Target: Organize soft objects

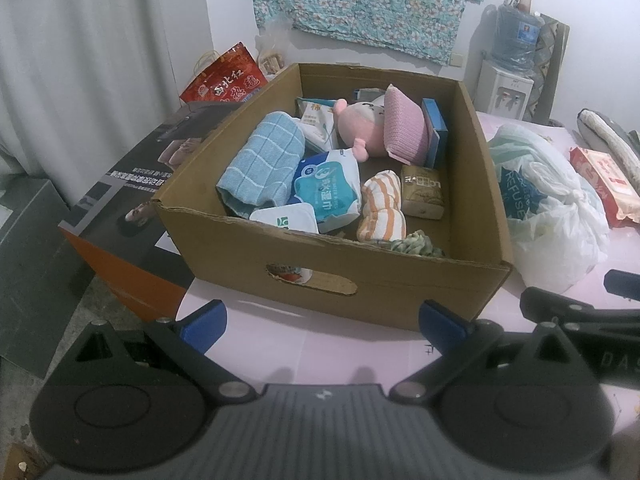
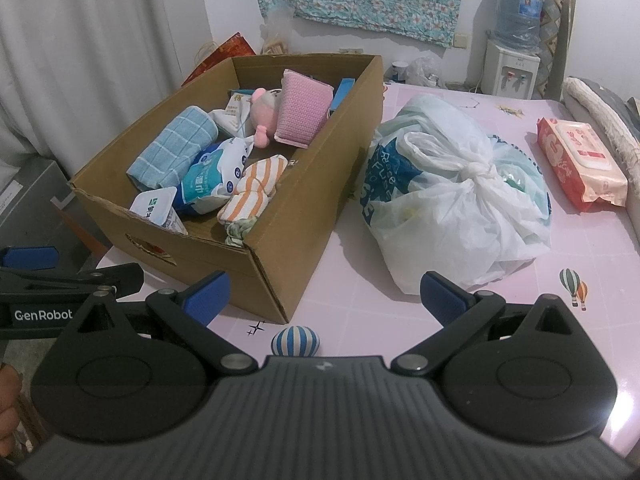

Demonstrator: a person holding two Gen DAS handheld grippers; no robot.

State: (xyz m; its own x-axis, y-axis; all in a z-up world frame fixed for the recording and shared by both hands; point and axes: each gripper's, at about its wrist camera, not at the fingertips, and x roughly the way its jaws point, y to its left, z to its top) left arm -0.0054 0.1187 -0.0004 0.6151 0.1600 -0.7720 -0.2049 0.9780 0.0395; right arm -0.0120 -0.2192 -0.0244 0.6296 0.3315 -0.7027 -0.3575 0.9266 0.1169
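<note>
Pretty dim indoor light, cool bluish cast, a bit grainy all over. Soft short shadows under the cardboard box (image 1: pixel 400 280) and tied plastic bag (image 2: pixel 460 200). Heavy fisheye bend, dark vignette in the corners. Small glare spot on the pink tabletop (image 2: pixel 608 396), near right.

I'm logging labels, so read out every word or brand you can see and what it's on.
"GenRobot": left gripper arm.
"REFUSE": plastic bag.
"DAS", cut off: right gripper arm.
"北红": red bag; its other characters unclear.
Packs in the box, wipes pack, water jug: too blurred.
</note>
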